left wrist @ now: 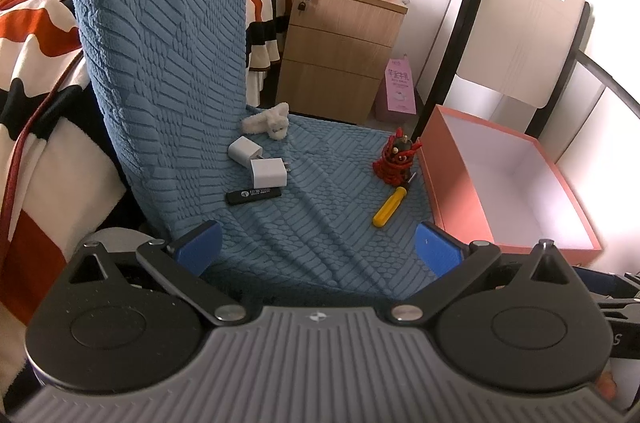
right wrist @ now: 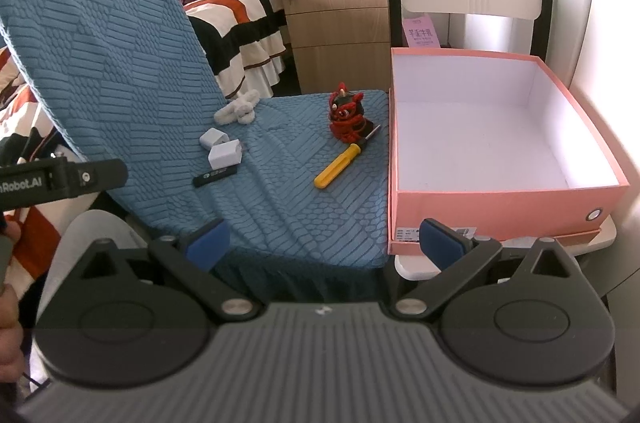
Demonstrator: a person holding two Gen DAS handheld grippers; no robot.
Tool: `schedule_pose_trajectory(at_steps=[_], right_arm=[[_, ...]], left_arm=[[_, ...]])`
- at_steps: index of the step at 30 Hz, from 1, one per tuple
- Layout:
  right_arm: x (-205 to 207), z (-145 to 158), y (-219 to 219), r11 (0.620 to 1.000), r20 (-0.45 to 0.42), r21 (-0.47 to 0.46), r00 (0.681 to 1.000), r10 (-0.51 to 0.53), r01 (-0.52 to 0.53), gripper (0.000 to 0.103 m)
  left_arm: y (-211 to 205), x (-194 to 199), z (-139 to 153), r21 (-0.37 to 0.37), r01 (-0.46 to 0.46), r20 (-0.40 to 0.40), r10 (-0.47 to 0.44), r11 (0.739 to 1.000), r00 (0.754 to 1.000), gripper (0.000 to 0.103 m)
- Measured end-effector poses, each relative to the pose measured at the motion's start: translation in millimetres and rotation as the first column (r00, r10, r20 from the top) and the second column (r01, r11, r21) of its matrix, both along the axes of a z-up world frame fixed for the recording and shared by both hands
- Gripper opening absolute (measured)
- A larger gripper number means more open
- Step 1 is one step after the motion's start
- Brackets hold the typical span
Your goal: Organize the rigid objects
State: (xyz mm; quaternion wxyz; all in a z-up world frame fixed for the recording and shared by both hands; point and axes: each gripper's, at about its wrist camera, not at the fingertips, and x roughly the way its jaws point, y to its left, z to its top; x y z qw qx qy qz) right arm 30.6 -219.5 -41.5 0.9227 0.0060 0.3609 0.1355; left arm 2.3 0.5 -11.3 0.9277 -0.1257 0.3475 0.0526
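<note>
A bedroom: a chair draped in blue textured cover (right wrist: 280, 159) sits ahead of my grippers, with a striped bed behind. Nothing is sorted yet, I judge. The pink box (right wrist: 500, 203), just right of my right gripper (right wrist: 326, 239), is empty. Still on the seat ahead: yellow screwdriver (right wrist: 340, 165), red figurine (right wrist: 347, 119), two white chargers (left wrist: 256, 163), black stick (left wrist: 254, 197) with unreadable white print, and a fluffy white toy (left wrist: 266, 121). My left gripper (left wrist: 318, 247) and right gripper both gape wide, holding nothing. "Robot.AI" reads on the left gripper's side.
</note>
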Motion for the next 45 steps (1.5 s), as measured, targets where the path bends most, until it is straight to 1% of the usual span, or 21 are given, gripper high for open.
schedule_pose_trajectory(at_steps=[6,9,14,29,42,45], right_arm=[[-0.4,-2.5,0.9,1.000,0.003,-0.014,1.000,-0.004,0.004,0.103],[0.7,-5.0,1.1,1.000,-0.007,-0.005,1.000,-0.005,0.005,0.103],[1.6,-6.3,1.1,1.000,-0.017,-0.004,1.000,-0.007,0.007,0.103],[2.5,-7.5,-1.6,1.000,-0.028,0.005,1.000,-0.011,0.011,0.103],[6.9,-12.3,0.2,1.000,-0.021,0.003,0.999,-0.025,0.025,0.103],[7.4,-14.7,-0.1,1.000,-0.031,0.009,0.999,-0.026,0.026,0.103]], left_arm=[[-0.6,1.0,-1.5,0.001,0.005,-0.005,-0.005,1.000,1.000,0.103],[-1.3,2.8,-4.7,-0.002,0.005,-0.016,-0.005,1.000,1.000,0.103],[-0.4,2.0,-5.7,-0.004,0.011,-0.013,-0.011,1.000,1.000,0.103],[0.5,4.6,-8.4,-0.012,0.007,-0.021,-0.007,1.000,1.000,0.103],[1.7,9.9,-11.6,-0.006,0.008,-0.024,-0.008,1.000,1.000,0.103],[2.6,10.4,-13.5,-0.004,0.007,-0.025,-0.007,1.000,1.000,0.103]])
